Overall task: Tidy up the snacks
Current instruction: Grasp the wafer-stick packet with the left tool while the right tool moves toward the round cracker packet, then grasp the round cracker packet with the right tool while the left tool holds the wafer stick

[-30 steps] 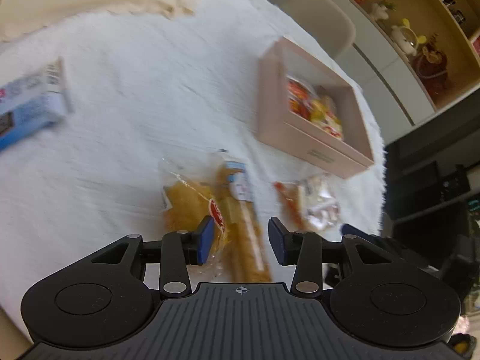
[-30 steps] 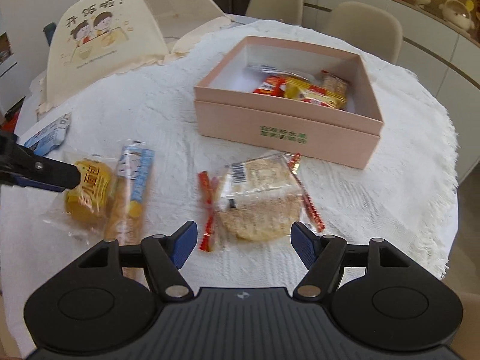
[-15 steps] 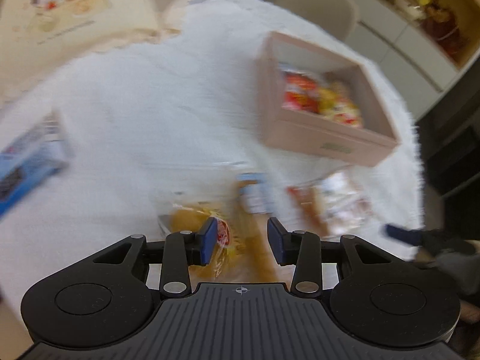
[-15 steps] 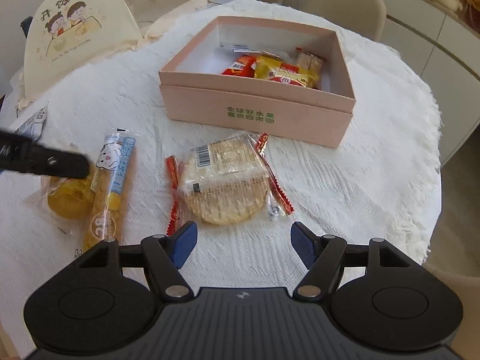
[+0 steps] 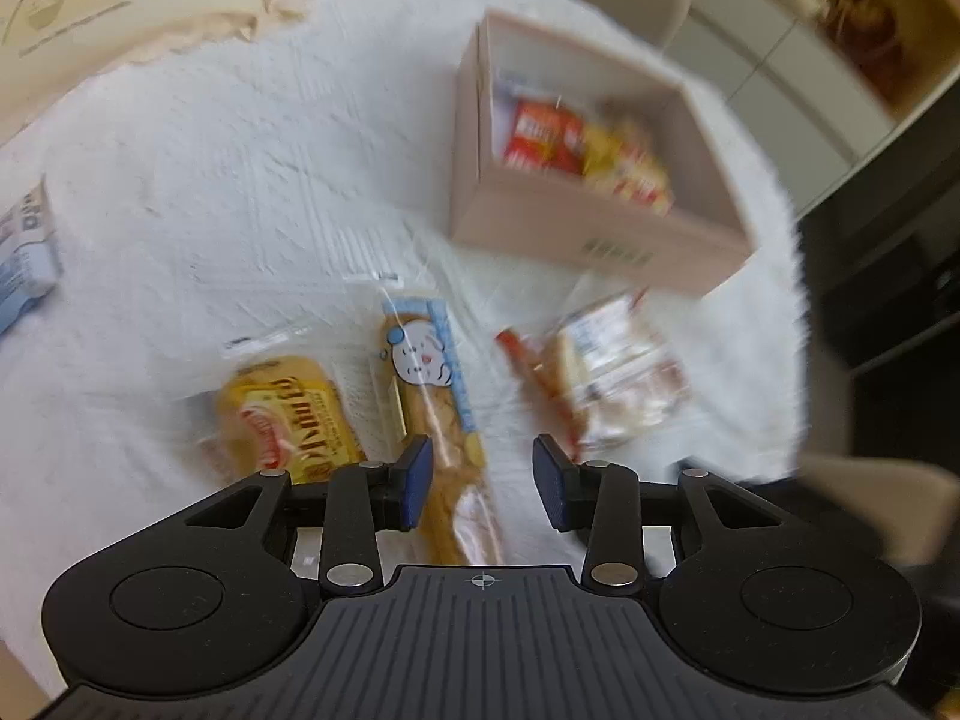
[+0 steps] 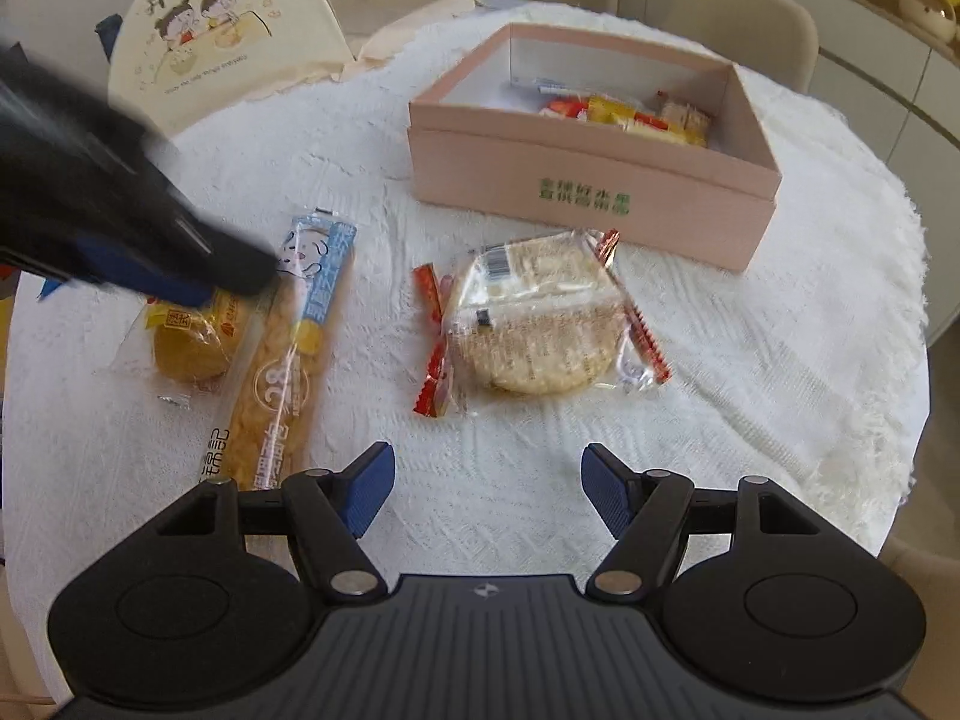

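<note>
A pink box (image 6: 600,180) (image 5: 576,240) with several snacks inside stands on the white tablecloth. In front of it lie a round cracker pack (image 6: 534,318) (image 5: 618,372), a long blue-trimmed stick pack (image 6: 288,348) (image 5: 432,372) and a yellow cake pack (image 6: 186,342) (image 5: 288,420). My left gripper (image 5: 483,483) is open and empty, just above the near end of the stick pack; it also shows blurred in the right wrist view (image 6: 180,264). My right gripper (image 6: 486,495) is open and empty, short of the cracker pack.
A cream food cover with a cartoon print (image 6: 228,60) stands at the back left. A blue and white packet (image 5: 24,252) lies at the far left. Chairs (image 6: 744,24) stand behind the table. The table edge (image 6: 888,420) curves at the right.
My left gripper has moved forward and down over the stick pack and cake pack. My right gripper has drawn back and risen, so the snacks sit farther ahead.
</note>
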Demonstrator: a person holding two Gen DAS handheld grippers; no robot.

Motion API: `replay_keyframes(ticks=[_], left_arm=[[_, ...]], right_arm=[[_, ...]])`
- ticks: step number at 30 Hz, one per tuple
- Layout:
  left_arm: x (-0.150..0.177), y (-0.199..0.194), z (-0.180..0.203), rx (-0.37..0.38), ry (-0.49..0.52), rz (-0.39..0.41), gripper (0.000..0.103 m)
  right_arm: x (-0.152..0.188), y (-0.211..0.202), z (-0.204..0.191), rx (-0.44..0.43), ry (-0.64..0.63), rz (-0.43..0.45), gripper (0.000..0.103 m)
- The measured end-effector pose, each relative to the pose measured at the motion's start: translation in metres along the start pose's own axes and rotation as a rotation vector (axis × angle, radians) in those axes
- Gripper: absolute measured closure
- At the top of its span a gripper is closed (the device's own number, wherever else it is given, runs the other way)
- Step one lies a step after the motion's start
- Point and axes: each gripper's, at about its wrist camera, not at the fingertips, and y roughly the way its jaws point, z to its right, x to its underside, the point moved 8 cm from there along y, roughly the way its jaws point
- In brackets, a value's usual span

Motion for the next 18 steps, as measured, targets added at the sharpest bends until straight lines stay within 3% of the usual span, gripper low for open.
replay_keyframes(ticks=[3, 9, 14, 18], left_arm=[[0.001, 0.018, -0.002, -0.091, 0.021, -0.017, 0.060], [0.004, 0.029, -0.013, -0.067, -0.038, -0.047, 0.067], [0.009, 0.024, -0.010, -0.098, -0.016, -0.052, 0.068], [0.016, 0.019, -0.015, -0.113, -0.026, -0.066, 0.068]], right_arm=[[-0.003, 0.001, 0.012, 0.018, -0.022, 0.000, 0.033], [-0.028, 0.002, 0.035, -0.001, 0.071, 0.040, 0.033], [-0.056, 0.019, 0.037, 0.011, 0.078, 0.075, 0.033], [-0.074, 0.047, 0.025, -0.019, 0.048, 0.026, 0.033]])
